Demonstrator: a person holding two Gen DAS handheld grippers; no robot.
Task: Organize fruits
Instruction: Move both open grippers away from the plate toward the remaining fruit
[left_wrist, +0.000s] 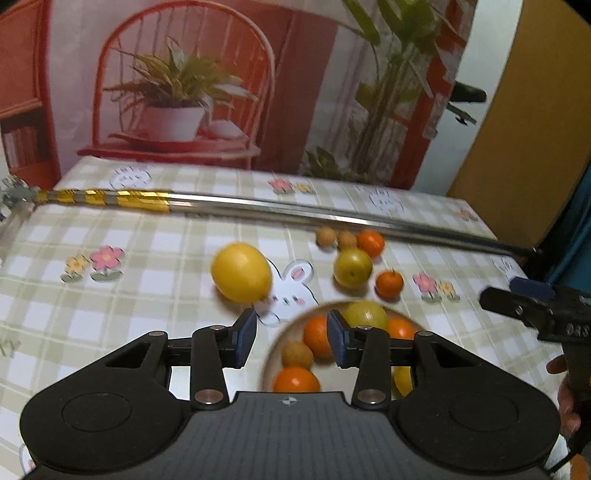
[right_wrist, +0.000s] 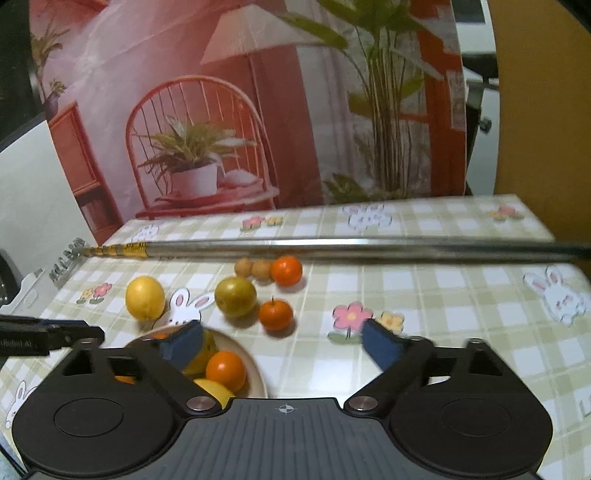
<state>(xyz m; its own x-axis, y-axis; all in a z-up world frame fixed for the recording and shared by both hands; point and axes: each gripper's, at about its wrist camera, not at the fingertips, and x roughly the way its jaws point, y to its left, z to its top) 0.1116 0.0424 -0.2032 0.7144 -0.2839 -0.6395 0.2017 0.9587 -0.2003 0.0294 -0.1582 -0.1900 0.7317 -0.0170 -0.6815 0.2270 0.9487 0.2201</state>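
A tan bowl holds oranges, a small brown fruit and yellow-green fruit; in the right wrist view the bowl sits low left. Loose on the checked cloth lie a yellow lemon, a green-yellow fruit, two oranges and two small brown fruits. My left gripper is open and empty, over the bowl's left rim. My right gripper is open and empty, right of the bowl, short of the near orange. The lemon lies left.
A long metal rod with a gold-striped end lies across the table behind the fruit, also in the right wrist view. A printed backdrop stands at the table's far edge. The right gripper's body shows at the right edge.
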